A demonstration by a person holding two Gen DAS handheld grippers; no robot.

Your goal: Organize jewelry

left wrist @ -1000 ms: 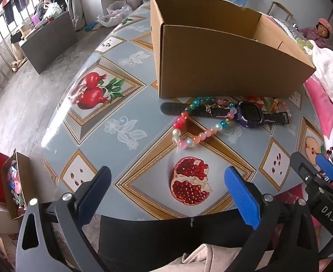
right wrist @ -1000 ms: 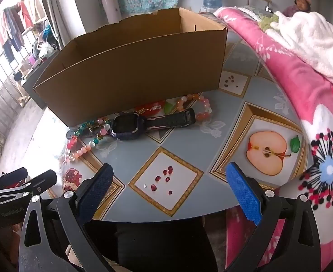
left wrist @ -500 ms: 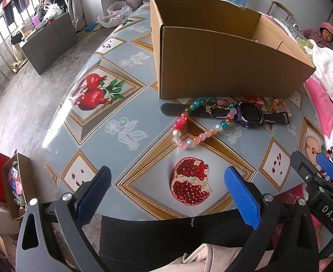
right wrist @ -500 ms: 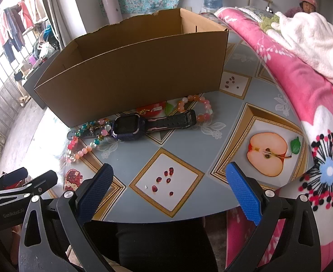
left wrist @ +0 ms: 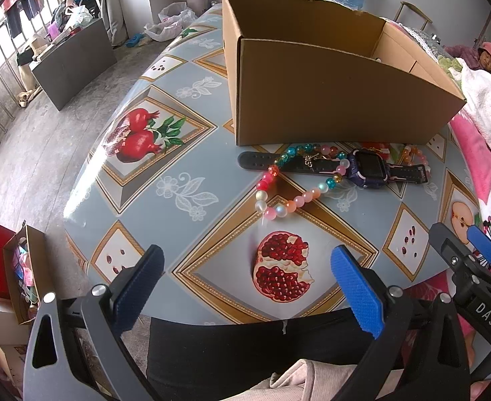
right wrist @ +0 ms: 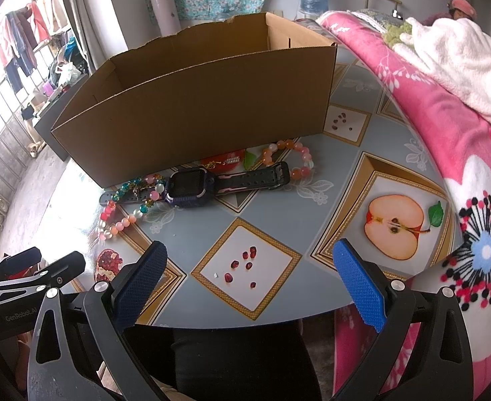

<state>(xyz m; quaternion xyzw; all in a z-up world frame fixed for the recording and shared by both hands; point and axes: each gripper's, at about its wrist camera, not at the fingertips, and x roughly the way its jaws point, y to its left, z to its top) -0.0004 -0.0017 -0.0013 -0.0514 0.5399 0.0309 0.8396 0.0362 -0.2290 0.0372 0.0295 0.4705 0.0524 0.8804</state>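
Observation:
A purple smartwatch [left wrist: 367, 167] [right wrist: 192, 185] with a black strap lies on the table in front of an open cardboard box [left wrist: 329, 100] [right wrist: 195, 107]. A multicolour bead bracelet [left wrist: 295, 197] [right wrist: 125, 210] lies over the strap's left end. An orange-pink bead bracelet [right wrist: 298, 155] [left wrist: 414, 153] and a small gold piece [right wrist: 223, 162] lie by the box's right end. My left gripper [left wrist: 245, 277] is open and empty above the near table edge. My right gripper [right wrist: 250, 267] is open and empty, to the right of the left one.
The table [left wrist: 165, 153] has a grey fruit-print cover. A pink blanket [right wrist: 446, 140] with a white fleece bundle lies at the right. A person in a pink hat [left wrist: 486, 56] sits behind. A grey cabinet [left wrist: 75, 60] stands on the floor at the left.
Both grippers have moved slightly closer to the table and the jewelry. Nothing on the table has moved.

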